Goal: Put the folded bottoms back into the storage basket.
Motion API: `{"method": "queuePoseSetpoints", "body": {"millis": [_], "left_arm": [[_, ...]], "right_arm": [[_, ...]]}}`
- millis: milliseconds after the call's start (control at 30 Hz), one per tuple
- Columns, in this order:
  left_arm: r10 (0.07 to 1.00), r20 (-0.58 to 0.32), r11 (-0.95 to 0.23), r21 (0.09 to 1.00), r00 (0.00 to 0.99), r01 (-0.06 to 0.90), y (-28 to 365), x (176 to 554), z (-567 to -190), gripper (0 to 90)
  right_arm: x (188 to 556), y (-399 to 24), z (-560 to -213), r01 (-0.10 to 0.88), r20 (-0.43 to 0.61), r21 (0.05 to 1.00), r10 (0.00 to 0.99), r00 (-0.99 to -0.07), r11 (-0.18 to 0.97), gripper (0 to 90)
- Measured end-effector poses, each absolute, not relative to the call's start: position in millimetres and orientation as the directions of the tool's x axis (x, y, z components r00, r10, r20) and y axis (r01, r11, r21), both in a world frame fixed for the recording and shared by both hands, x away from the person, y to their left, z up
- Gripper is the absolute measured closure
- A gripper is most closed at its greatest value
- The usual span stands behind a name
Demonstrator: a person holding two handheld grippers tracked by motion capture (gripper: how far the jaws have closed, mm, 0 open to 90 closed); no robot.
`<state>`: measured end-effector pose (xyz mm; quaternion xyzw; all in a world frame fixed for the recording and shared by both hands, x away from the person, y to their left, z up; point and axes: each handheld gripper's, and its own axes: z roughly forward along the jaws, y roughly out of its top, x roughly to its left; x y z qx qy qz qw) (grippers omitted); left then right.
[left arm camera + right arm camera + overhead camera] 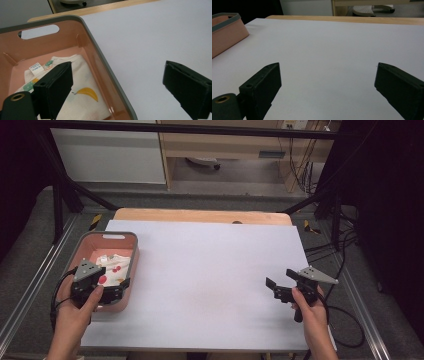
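Left claw (107, 287): jaws wide, empty, straddling the bin's near right wall, poised for the garment. Right claw (280, 287): agape, idle, lower right. Folded printed garment (82, 96): inside pink bin (131, 265), left bench (210, 270).

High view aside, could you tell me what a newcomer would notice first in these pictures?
Most striking is the pink bin at the table's left edge, holding a folded white garment with red dots and, in the left gripper view, a yellow crescent print. The left gripper hangs over the bin's near end with jaws wide apart. The right gripper, also open, hovers above the bare white tabletop on the right.
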<state>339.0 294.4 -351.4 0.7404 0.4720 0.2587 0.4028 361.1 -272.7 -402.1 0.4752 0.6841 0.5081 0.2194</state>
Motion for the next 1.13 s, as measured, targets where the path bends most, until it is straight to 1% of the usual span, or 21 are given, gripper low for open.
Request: {"method": "queuePoseSetpoints", "body": {"millis": [200,367,500,833,1000,1133], "left_arm": [[0.903,-0.003,-0.231,0.84,0.43,0.491,294.0,339.3,-352.4,9.7],[0.897,-0.011,-0.233,0.838,0.442,0.493,293.4,339.9,-353.8,9.7],[0.889,-0.031,-0.227,0.837,0.457,0.498,292.8,340.4,-355.6,9.4],[0.877,-0.048,-0.226,0.836,0.478,0.5,290.9,341.3,-357.9,9.4],[0.851,-0.053,-0.247,0.838,0.522,0.487,285.9,341.3,-359.0,9.4],[0.827,-0.06,-0.252,0.849,0.559,0.464,271.9,338.2,-354.0,9.4]], "right_arm": [[356.6,-270.2,-414.4,0.431,0.197,0.902,0.87,-0.452,0.02,7.7],[354.0,-268.1,-418.3,0.429,0.203,0.903,0.865,-0.459,0.015,7.8],[352.1,-264.6,-423.0,0.429,0.201,0.903,0.859,-0.471,0.024,7.7],[349.9,-247.7,-432.9,0.435,0.183,0.898,0.837,-0.516,0.072,7.8],[350.7,-239.7,-436.6,0.445,0.179,0.89,0.826,-0.535,0.096,7.7],[351.3,-235.2,-438.1,0.451,0.162,0.884,0.826,-0.54,0.122,7.0]]}}
